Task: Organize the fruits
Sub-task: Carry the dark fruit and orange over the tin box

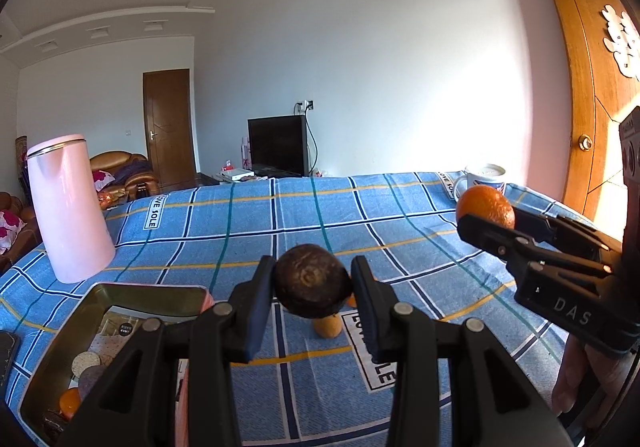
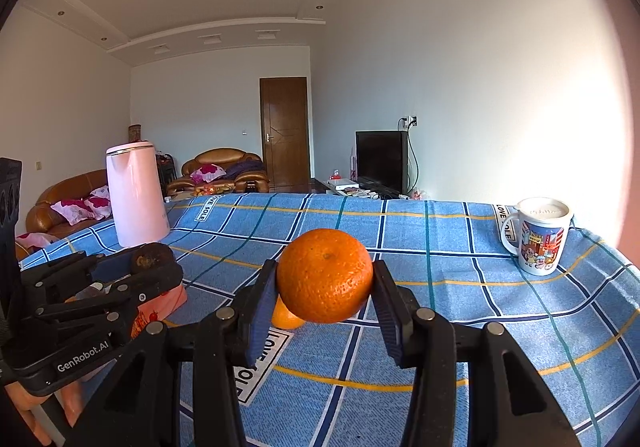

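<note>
My left gripper [image 1: 313, 279] is shut on a dark brown round fruit [image 1: 310, 283] and holds it above the blue checked tablecloth [image 1: 400, 231]. My right gripper [image 2: 325, 279] is shut on an orange [image 2: 325, 275], also held above the cloth; it shows at the right of the left wrist view [image 1: 485, 209]. The left gripper with the brown fruit [image 2: 150, 258] shows at the left of the right wrist view. A small orange fruit [image 1: 328, 326] lies on the cloth below, also seen under the held orange [image 2: 285, 315]. A metal tin [image 1: 120, 327] at the lower left holds an orange fruit [image 1: 70, 402] and other items.
A pink kettle [image 1: 68, 207] stands at the back left of the table, also in the right wrist view [image 2: 136, 193]. A printed mug [image 2: 538, 235] stands at the back right near the table edge. A wooden door [image 1: 584, 87] is at the right.
</note>
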